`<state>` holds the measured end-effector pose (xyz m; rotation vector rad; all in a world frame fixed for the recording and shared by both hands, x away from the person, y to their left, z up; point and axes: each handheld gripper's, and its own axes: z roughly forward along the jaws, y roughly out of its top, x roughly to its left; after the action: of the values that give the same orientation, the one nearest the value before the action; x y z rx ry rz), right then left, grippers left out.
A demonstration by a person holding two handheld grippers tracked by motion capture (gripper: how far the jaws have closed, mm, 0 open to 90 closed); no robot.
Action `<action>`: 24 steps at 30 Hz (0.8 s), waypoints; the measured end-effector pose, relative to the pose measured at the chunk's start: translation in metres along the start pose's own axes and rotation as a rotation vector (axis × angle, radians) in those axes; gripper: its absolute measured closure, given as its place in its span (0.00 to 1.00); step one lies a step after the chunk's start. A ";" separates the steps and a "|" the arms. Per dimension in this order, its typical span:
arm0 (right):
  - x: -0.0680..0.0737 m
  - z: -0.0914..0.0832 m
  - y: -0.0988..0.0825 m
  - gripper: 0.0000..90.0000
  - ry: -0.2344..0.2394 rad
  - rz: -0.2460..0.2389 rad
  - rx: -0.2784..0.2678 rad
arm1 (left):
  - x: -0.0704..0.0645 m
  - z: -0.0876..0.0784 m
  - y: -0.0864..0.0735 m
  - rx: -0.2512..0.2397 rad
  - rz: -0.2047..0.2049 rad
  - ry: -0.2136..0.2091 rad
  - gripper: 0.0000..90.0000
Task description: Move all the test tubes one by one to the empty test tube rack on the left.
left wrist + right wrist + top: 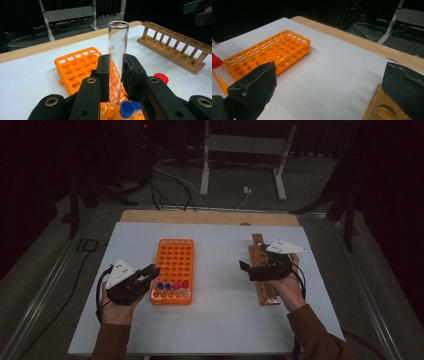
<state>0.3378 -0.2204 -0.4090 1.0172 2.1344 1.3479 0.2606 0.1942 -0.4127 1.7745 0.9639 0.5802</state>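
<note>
Two racks stand on the white table (pixel 220 320) in the high view: an orange rack (pixel 173 270) with four capped tubes in its near row, and a wooden rack (pixel 263 270) to its right, whose holes, as far as can be seen, hold no tubes. The left gripper (pixel 150 273) sits at the orange rack's near left corner; the right gripper (pixel 247 268) hovers beside the wooden rack. In the left gripper view, the jaws clamp an uncapped glass tube (pixel 117 57), upright above the orange rack, with blue caps (pixel 127 109) just below. In the right gripper view, the jaws stand wide with nothing between them, over the wooden rack's edge (pixel 384 107). Judgement: one tube is lifted out; carriage and seating in the wooden rack remain, and four capped tubes are untouched.
</note>
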 end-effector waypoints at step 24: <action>-0.011 -0.012 -0.010 0.00 -0.025 0.023 -0.010 | 0.000 -0.008 -0.025 0.029 -0.009 -0.010 0.85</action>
<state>0.3333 -0.2382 -0.4126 1.0524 2.1025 1.3480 0.2462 0.2032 -0.4329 1.7962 0.9772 0.5537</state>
